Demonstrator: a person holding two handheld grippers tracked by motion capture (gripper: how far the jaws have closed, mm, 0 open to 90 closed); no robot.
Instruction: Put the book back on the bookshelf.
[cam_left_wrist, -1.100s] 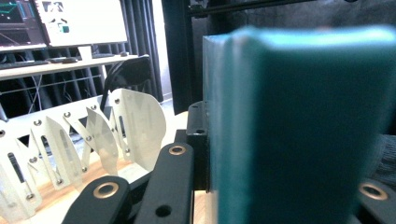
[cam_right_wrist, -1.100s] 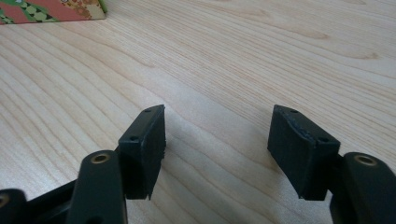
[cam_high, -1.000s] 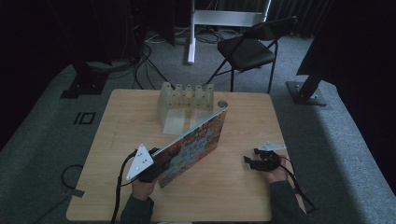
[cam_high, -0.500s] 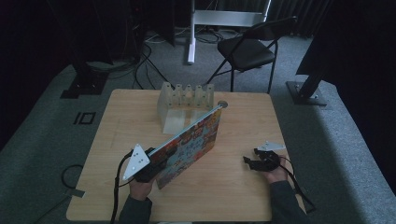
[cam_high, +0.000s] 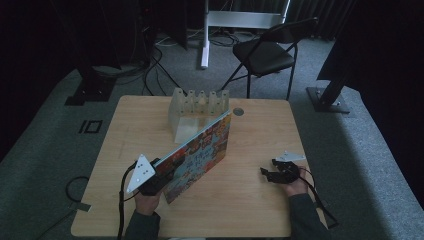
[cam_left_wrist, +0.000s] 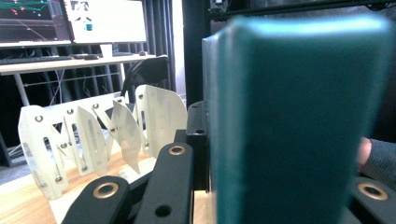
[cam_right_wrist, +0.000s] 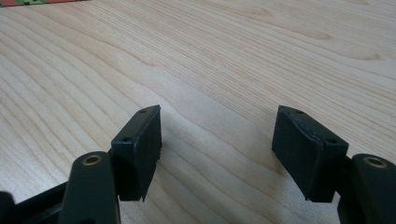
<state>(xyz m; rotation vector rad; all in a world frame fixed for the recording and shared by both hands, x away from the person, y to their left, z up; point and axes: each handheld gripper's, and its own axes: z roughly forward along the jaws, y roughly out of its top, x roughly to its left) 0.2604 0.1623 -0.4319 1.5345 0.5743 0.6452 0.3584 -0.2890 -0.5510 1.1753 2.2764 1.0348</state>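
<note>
Lifted a little more upright than a second ago, the picture book (cam_high: 200, 152) is held tilted above the counter (cam_high: 250, 210), its far corner just beside the clear slotted rack (cam_high: 197, 107). Its near edge is clamped in the left tongs (cam_high: 157, 177). Bare wood is left open at the front and right. The right tongs (cam_high: 275, 172) are held low there, spread wide, with nothing between them.
</note>
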